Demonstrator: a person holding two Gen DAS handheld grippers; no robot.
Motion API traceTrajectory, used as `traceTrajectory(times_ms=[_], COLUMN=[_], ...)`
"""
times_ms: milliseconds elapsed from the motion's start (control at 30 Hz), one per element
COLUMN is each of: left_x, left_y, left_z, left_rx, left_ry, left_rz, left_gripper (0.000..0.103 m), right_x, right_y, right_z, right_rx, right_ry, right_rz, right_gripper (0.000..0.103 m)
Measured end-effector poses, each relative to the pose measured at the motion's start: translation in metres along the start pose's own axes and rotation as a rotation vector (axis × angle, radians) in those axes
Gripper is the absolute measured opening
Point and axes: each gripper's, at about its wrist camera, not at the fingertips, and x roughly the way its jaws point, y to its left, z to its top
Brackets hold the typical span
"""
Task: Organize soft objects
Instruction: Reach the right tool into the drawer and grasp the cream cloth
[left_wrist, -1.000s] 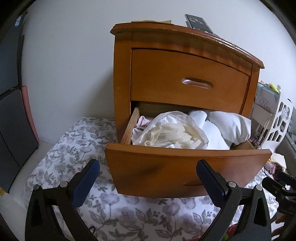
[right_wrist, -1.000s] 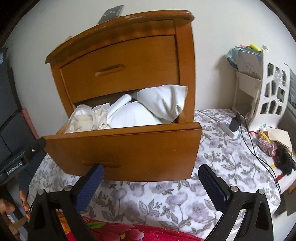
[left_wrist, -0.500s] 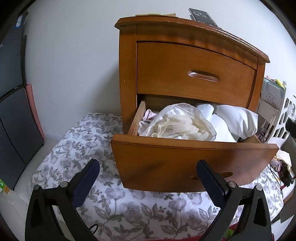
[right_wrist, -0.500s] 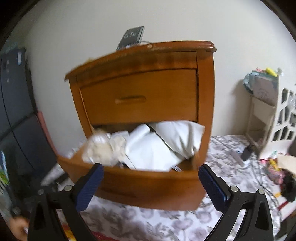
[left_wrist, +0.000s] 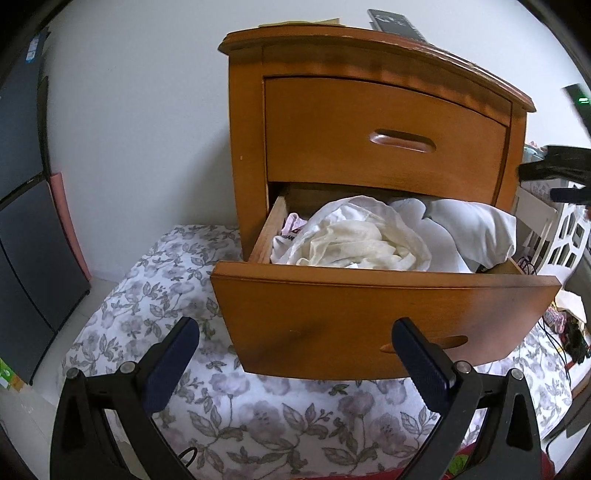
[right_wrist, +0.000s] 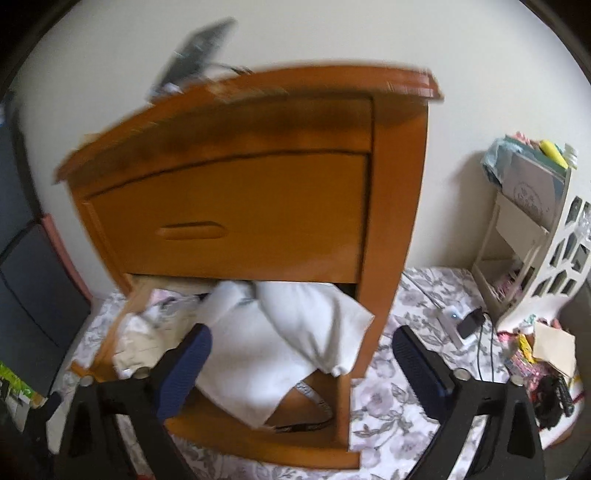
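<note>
A wooden nightstand (left_wrist: 369, 122) stands on a floral sheet with its lower drawer (left_wrist: 369, 314) pulled out. Soft things fill the drawer: a crumpled cream cloth (left_wrist: 354, 240) on the left and a white pillow-like bundle (left_wrist: 476, 229) on the right. My left gripper (left_wrist: 295, 328) is open, low in front of the drawer front, and holds nothing. My right gripper (right_wrist: 302, 334) hovers above the drawer's right half, over the white bundle (right_wrist: 317, 317). Its jaws are wide and closing, and the pads touch nothing. The right wrist view is blurred.
A remote (left_wrist: 395, 20) lies on top of the nightstand. The floral sheet (left_wrist: 147, 280) spreads around it. A white cut-out shelf rack (right_wrist: 535, 251), a charger with cables (right_wrist: 465, 321) and small clutter sit to the right. Dark panels (left_wrist: 22, 240) stand at the left.
My right gripper has risen and moved in toward the nightstand, from facing the drawer front to looking down into the drawer. The left gripper has hardly moved.
</note>
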Motion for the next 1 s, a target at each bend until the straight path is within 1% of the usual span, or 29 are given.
traceTrajectory(times_ms=[100,200,267,333,467,567,667,767,867,933,967,1000], left_x=[0.003,0.006,0.006,0.008,0.011,0.012,0.013,0.014,0.014,0.014,0.014,0.014], left_y=[-0.002,-0.002,-0.002,-0.001,-0.001,-0.001,0.0,0.0,0.0,0.0,0.0,0.0], left_z=[0.0,-0.001,0.0,-0.001,-0.001,-0.002,-0.002,-0.002,-0.002,-0.002,-0.002,-0.002], left_rx=[0.009,0.007,0.004,0.003,-0.003,-0.004,-0.004,-0.005,-0.005,-0.004,-0.004,-0.006], left_ry=[0.011,0.024,0.029,0.035,0.051,0.057,0.06,0.063,0.066,0.066,0.067,0.068], left_rz=[-0.011,-0.017,-0.021,-0.024,-0.027,-0.023,-0.023,-0.025,-0.026,-0.027,-0.028,-0.028], left_gripper=[0.103,0.103,0.103,0.103,0.103,0.103,0.103,0.103,0.103,0.103,0.103,0.103], right_x=[0.031,0.058,0.067,0.07,0.069,0.071,0.08,0.09,0.097,0.104,0.108,0.111], right_y=[-0.01,-0.016,-0.015,-0.009,0.024,0.056,0.085,0.114,0.138,0.15,0.154,0.156], right_z=[0.004,-0.001,-0.004,-0.006,-0.005,-0.004,-0.006,-0.014,-0.024,-0.03,-0.033,-0.036], right_rx=[0.022,0.063,0.075,0.066,0.0,-0.075,-0.106,-0.163,-0.221,-0.267,-0.278,-0.276], right_ry=[0.08,0.163,0.189,0.189,0.193,0.197,0.231,0.264,0.281,0.296,0.306,0.316], right_rz=[-0.034,-0.035,-0.029,-0.017,0.059,0.112,0.169,0.199,0.203,0.169,0.155,0.158], right_gripper=[0.092,0.088,0.086,0.084,0.082,0.078,0.075,0.068,0.061,0.048,0.045,0.039])
